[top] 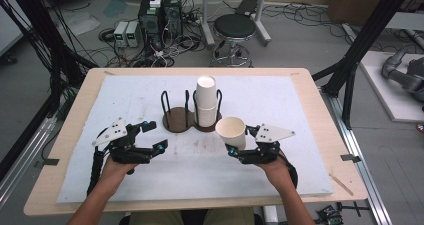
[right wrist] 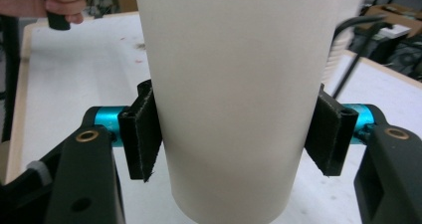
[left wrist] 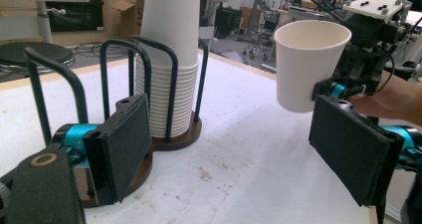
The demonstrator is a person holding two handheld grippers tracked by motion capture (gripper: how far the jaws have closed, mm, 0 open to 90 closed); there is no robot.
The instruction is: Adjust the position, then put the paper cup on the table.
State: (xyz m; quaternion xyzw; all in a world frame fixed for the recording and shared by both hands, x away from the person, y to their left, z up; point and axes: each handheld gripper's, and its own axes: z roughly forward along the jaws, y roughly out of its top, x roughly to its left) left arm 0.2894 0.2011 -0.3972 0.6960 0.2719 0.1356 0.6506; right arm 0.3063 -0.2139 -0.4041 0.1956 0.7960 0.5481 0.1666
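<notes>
Right gripper fingers: the two black padded fingers press against opposite sides of a single white paper cup, clamped on it near its lower half.
Right gripper: the right gripper holds that cup upright, mouth up, lifted off the table, just in front of the cup holder and towards its right side.
Held cup: white paper, empty as far as its open mouth shows in the left gripper view; in the high view it sits just beside the stack, apart from it.
Left gripper fingers: the two black pads stand wide apart with nothing between them.
Left gripper: the left gripper rests low over the table at the left, near the holder's empty side.
Stack of cups: a tall stack of white paper cups stands upright in the right-hand ring of the holder, many rims layered at its base.
Cup holder: dark brown double base with black wire hoops; its left ring is empty.
Table: a wooden top covered by a white, lightly stained mat.
Hands: one hand grips each tool from the near edge.
Beyond the table: a black round stool and tangled cables on the floor.
</notes>
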